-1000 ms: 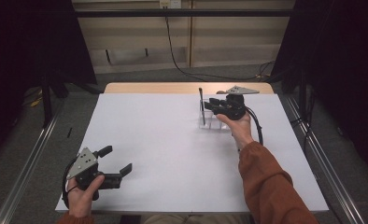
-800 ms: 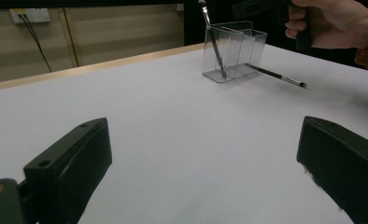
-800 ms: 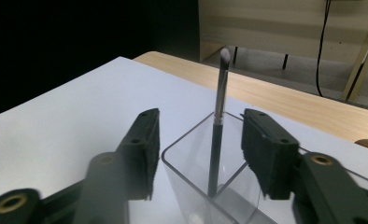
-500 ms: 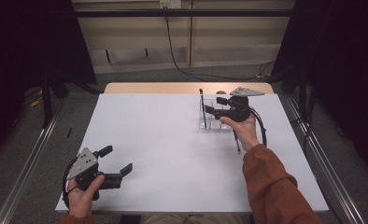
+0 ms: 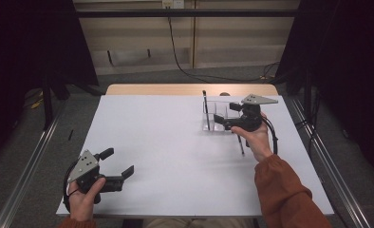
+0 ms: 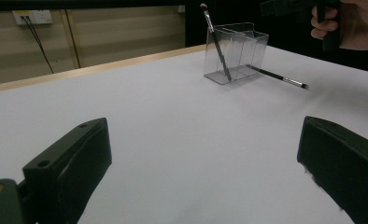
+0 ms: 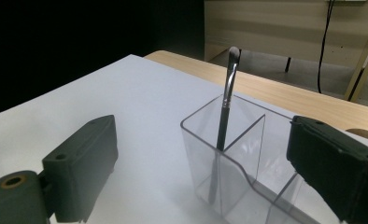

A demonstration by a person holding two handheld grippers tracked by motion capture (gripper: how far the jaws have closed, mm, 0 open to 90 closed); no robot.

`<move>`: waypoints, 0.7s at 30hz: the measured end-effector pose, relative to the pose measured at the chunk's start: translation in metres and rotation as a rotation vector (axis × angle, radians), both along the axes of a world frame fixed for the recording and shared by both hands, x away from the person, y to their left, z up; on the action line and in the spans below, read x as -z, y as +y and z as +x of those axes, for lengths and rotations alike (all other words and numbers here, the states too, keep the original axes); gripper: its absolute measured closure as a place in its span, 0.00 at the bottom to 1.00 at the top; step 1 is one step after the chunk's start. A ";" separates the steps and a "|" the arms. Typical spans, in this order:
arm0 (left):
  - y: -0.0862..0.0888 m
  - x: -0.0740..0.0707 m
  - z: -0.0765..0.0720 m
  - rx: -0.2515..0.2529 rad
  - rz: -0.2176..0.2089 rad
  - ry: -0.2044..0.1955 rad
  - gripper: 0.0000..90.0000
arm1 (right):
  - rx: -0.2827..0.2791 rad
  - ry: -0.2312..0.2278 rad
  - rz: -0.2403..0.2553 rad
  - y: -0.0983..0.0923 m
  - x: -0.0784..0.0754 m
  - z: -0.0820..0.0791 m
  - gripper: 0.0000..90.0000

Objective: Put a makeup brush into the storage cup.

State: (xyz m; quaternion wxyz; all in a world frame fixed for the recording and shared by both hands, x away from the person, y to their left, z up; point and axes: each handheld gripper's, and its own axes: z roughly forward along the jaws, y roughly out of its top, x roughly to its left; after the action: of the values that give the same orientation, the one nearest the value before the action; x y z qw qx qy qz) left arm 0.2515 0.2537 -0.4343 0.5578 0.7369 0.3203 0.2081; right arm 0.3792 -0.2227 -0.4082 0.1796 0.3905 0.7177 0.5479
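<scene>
A white tabletop [image 5: 175, 156] with a wooden far edge stands in a dark room. Both grippers, left [image 5: 120, 166] and right [image 5: 225, 117], gape empty; the right gripper's jaws have just been opening beside the clear organizer [image 5: 218, 114].

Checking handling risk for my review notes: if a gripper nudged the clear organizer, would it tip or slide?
The clear organizer looks thin-walled and light, so probably slides on the smooth white table. The tall brush leaning in one compartment may raise tipping risk slightly.
</scene>
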 end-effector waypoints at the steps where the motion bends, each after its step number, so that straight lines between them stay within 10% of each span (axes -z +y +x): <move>1: 0.000 0.000 0.000 0.000 -0.001 -0.001 0.03 | 0.000 -0.003 0.004 -0.001 0.001 -0.002 0.07; 21: 0.006 -0.002 -0.005 -0.038 -0.007 -0.019 0.03 | 0.023 -0.036 -0.008 -0.024 0.000 -0.050 0.04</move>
State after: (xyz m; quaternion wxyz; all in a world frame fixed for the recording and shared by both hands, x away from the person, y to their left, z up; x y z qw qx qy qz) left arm 0.2464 0.2598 -0.4326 0.5595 0.7266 0.3295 0.2246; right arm 0.3288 -0.2469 -0.4078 0.2003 0.3881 0.7121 0.5497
